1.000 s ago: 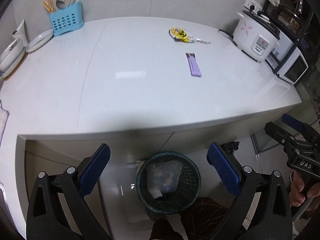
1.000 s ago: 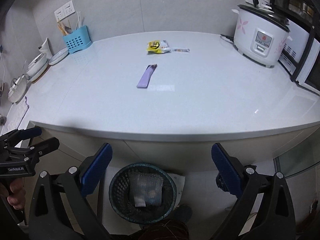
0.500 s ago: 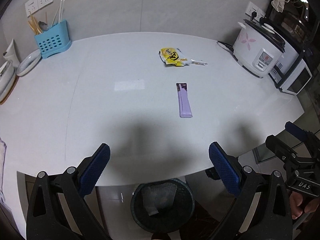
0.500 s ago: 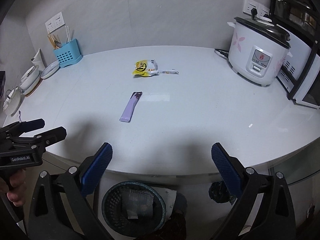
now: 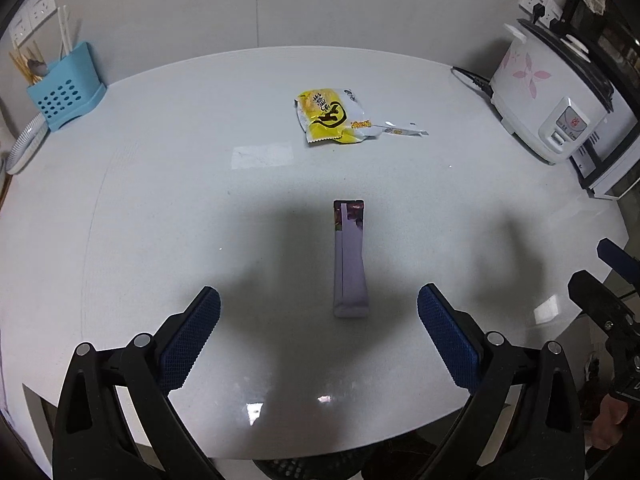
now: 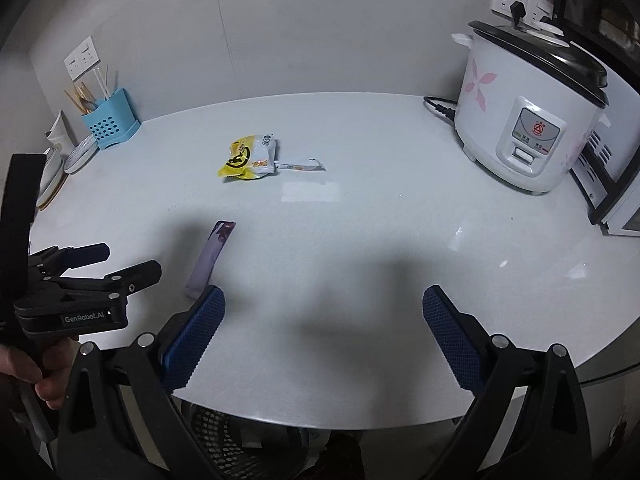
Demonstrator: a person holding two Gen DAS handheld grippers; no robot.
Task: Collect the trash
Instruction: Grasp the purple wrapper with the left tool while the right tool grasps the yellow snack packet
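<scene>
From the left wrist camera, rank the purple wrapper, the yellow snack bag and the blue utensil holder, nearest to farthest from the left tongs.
1. Purple wrapper: just ahead of the open left tongs, slightly right of centre.
2. Yellow snack bag: farther back, mid-counter.
3. Blue utensil holder: farthest, back left corner by the wall.

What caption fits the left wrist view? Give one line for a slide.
Open left gripper lined up on a purple wrapper, yellow snack packet lying beyond it.

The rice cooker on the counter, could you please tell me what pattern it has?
The rice cooker is white with pink flower petals and a black lid, clearest in the right wrist view.
</scene>
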